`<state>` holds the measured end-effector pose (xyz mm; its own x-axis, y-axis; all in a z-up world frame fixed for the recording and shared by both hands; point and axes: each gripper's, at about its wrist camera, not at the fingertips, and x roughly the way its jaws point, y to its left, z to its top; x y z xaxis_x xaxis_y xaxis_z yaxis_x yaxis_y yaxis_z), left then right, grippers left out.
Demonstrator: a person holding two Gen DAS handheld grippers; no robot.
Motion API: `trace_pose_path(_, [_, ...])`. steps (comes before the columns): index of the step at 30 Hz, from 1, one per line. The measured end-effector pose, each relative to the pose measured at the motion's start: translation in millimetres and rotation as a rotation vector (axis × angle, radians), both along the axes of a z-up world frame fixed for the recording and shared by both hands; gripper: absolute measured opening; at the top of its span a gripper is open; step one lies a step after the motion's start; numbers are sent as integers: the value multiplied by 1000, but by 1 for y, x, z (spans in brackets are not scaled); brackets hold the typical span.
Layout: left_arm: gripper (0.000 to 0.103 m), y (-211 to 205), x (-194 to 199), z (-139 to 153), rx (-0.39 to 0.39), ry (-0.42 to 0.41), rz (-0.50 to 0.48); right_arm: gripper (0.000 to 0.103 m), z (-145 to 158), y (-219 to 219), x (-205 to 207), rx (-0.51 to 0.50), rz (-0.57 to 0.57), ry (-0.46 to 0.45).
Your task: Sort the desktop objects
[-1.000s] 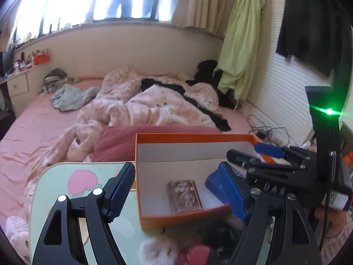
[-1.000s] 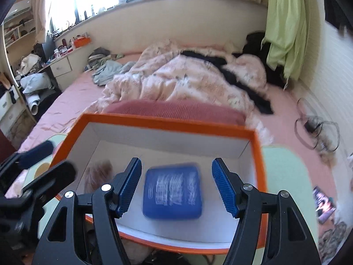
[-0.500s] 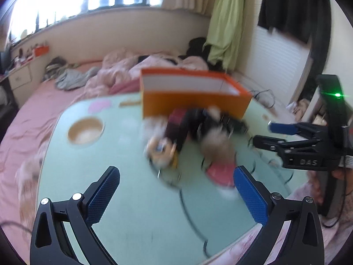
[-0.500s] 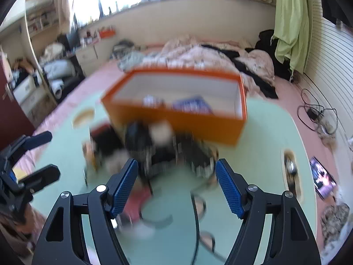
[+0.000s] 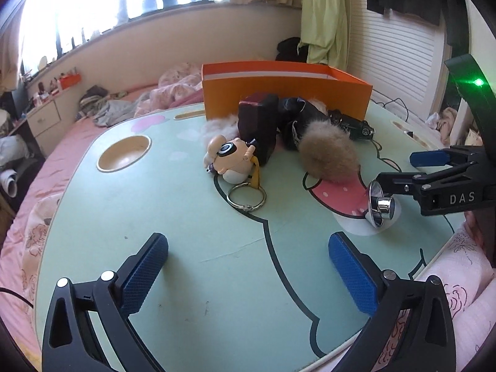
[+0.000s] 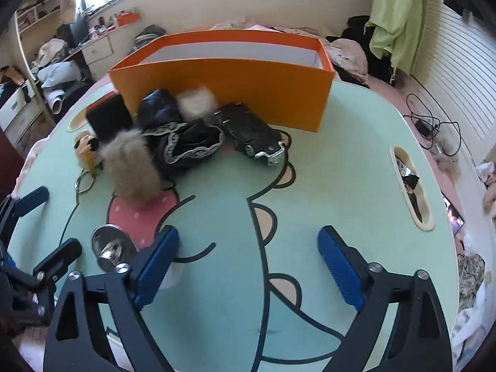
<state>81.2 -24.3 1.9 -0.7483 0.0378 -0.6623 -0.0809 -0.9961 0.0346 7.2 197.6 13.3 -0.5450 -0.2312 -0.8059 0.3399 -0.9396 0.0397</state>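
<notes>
The orange box (image 6: 223, 83) is standing ahead of both sets of jaws at the far side of the green table (image 5: 217, 279); as open cardboard it is probably light and stiff-walled, and it is serving as the receptacle rather than something to lift. The loose items are lying in a cluster between the jaws and the box.

Handling, judged by size:
- The black fabric pouch (image 6: 189, 145) is likely soft; pinch a fold near its trimmed edge.
- The fur pompom (image 5: 330, 152) is likely very light and compressible; close across its middle.
- The dark red case (image 5: 259, 127) looks rigid; take it across its narrow faces.
- The toy car (image 6: 254, 136) looks hard and glossy, so possibly slippery; grip across the body sides.
- The cartoon keychain (image 5: 231, 159) is small; its metal ring (image 5: 246, 197) is lying flat and hard to pinch, so take the figure.
- The chrome knob (image 5: 379, 207) is shiny and liable to roll.

The left gripper (image 5: 248, 276) is standing fully spread over bare table, holding nothing. The right gripper (image 6: 248, 266) has just been opening and is also empty, with the knob just outside its left finger.

The right wrist view is showing the car whole and the white inner wall of the box; the left wrist view is showing the keychain's face and the right gripper from the side.
</notes>
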Motion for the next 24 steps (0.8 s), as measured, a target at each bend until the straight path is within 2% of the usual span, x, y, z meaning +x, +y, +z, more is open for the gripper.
trace_pose_path(4, [103,2,-4,2,-2,12,0,102,-3,-2,0,4,15,-7])
trace_pose_path(15, [103,2,-5,0,4,21,-7,103,-2,-1,2,-2,5,1])
trace_pose_path(18, [103,3,-4,0,5,22,-7,102,2,6,5,-64,-6,22])
trace_pose_path(21, [103,3,-4,0,5,22,-7,102,19,18,14,-169,-2,99])
trace_pose_path(24, [103,3,-5,0,4,22,-7,102,30,9,23,-245,106,122])
